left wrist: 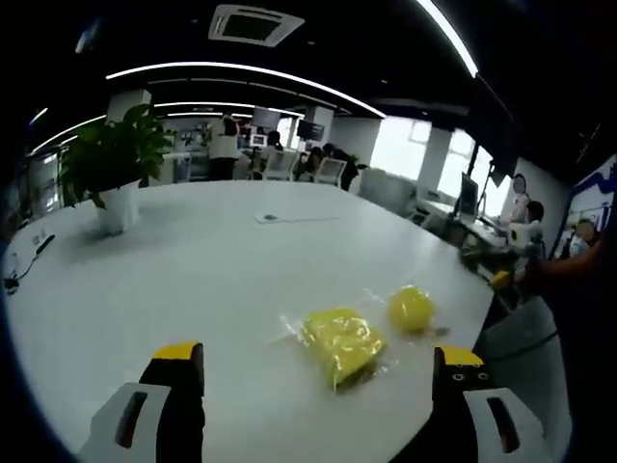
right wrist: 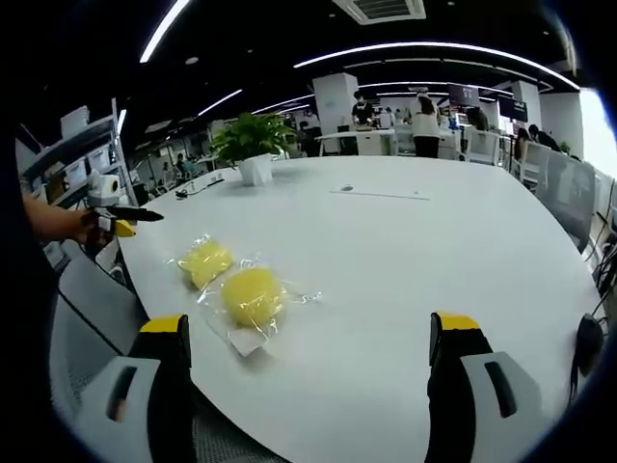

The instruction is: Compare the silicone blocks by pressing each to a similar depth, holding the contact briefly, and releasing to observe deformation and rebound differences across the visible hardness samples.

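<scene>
- Left tool [left wrist: 318, 371] and right tool [right wrist: 308, 338] were released, jaws spread, holding nothing.
- Two bagged yellow blocks [left wrist: 341, 340] [left wrist: 412, 308] lay apart on the white worktop [left wrist: 222, 260].

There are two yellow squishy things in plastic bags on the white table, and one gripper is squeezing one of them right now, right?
Not quite. The two yellow blocks in plastic bags do lie on the white table, but nothing is squeezing them. In the right gripper view the right gripper is open and clear of both blocks; the left gripper view shows the left gripper open too.
</scene>
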Motion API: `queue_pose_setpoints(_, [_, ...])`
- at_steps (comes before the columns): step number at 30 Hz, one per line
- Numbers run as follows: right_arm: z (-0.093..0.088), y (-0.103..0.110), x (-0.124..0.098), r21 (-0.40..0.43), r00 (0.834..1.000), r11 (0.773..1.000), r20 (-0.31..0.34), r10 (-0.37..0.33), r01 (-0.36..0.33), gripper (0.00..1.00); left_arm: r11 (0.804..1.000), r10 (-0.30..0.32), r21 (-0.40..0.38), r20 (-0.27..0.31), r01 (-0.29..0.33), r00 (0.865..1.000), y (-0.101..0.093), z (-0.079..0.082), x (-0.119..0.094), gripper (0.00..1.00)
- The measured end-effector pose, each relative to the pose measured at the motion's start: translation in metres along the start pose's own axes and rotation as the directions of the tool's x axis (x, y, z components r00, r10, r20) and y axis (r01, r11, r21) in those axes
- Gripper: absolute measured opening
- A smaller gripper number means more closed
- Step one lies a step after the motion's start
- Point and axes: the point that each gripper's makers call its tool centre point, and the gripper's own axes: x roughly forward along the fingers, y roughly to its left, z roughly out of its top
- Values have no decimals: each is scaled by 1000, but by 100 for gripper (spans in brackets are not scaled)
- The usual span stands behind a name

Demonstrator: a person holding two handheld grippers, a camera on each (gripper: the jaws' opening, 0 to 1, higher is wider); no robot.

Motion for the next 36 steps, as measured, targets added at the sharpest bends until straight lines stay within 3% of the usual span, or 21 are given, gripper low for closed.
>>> queue_pose_setpoints(3, [-5,-2,1,33,999,999,-36,-2,3,97,1000,2,-8,-4,-2,1000,1,-1,0,100])
queue_pose_setpoints(10, [-1,-2,-1,19,1000,1000,-19,-3,3,97,1000,-1,-6,-11,0,1000,1,-1,2,100])
queue_pose_setpoints(16, [-2,0,-2,23,1000,1000,-26,10,-9,97,999,-21,-41,8,21,1000,-5,11,7,100])
queue_pose_setpoints(31, [-2,6,-1,38,1000,999,-14,19,-19,97,995,-94,-40,-67,91,993,-32,17,43,98])
queue_pose_setpoints(36, [-2,5,-1,38,1000,999,-8,11,-11,97,988,-143,-71,-94,137,985,-49,16,61,99])
